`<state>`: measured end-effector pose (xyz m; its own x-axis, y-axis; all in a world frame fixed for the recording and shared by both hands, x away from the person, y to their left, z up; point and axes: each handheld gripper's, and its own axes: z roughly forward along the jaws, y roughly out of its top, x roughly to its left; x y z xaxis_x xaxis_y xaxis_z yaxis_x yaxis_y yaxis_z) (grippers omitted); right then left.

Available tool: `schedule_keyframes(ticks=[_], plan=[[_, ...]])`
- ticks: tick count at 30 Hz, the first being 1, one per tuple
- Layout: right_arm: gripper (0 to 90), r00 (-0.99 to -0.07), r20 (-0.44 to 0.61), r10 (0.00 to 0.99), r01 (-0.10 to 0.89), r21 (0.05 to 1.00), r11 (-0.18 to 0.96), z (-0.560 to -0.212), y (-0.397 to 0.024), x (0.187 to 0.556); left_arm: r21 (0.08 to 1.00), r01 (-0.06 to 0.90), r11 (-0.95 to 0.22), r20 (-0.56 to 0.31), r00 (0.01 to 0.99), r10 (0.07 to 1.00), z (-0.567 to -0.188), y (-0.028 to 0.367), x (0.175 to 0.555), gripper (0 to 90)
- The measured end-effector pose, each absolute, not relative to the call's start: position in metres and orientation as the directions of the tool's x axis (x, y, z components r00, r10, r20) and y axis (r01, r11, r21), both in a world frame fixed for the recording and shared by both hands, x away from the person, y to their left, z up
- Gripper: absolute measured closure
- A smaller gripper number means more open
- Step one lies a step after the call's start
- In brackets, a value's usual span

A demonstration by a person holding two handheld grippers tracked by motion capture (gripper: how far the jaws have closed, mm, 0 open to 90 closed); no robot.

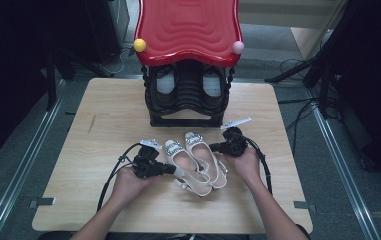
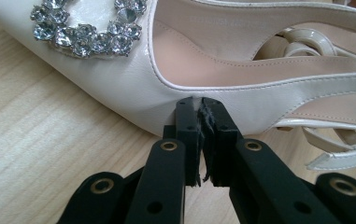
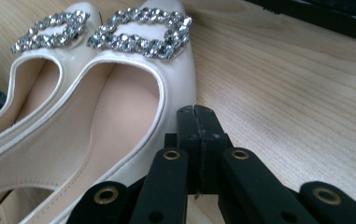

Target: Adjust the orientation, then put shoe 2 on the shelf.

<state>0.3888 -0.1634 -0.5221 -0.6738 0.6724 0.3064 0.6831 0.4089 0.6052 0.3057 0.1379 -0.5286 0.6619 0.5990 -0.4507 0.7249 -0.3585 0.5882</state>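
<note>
Wooden table (image 1: 103,130), bearing all items. Shoe rack (image 1: 188,55), black frame under a red wavy top, at the far edge; dark shoes stored inside. Pair of cream slingback shoes, side by side at the table's near middle, toes toward the rack, each with a rhinestone buckle: left shoe (image 1: 185,165), right shoe (image 1: 205,152). Left gripper (image 1: 175,171), jaws closed together, tips against the left shoe's outer side. Right gripper (image 1: 212,147), jaws closed together, tips against the right shoe's outer side.
</note>
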Motion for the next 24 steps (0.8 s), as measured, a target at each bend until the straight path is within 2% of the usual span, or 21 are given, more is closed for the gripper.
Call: schedule_keyframes(ticks=[3, 7, 14, 24], plan=[[90.0, -0.672, 0.306, 0.674, 0.680, 0.616, 0.398, -0.522, -0.164, 0.390, 0.587, 0.723, -0.365, -0.453, 0.667, 0.592, -0.526, 0.139, 0.306, 83.1], [87.8, -0.674, 0.282, 0.683, 0.664, 0.636, 0.394, -0.519, -0.163, 0.390, 0.595, 0.703, -0.390, -0.407, 0.682, 0.608, -0.520, 0.142, 0.303, 76.6], [84.1, -0.658, 0.296, 0.692, 0.663, 0.663, 0.347, -0.508, -0.172, 0.387, 0.617, 0.707, -0.347, -0.416, 0.667, 0.618, -0.510, 0.156, 0.303, 69.3], [79.7, -0.660, 0.304, 0.687, 0.658, 0.675, 0.333, -0.496, -0.176, 0.376, 0.633, 0.701, -0.329, -0.383, 0.652, 0.654, -0.501, 0.175, 0.306, 60.1]])
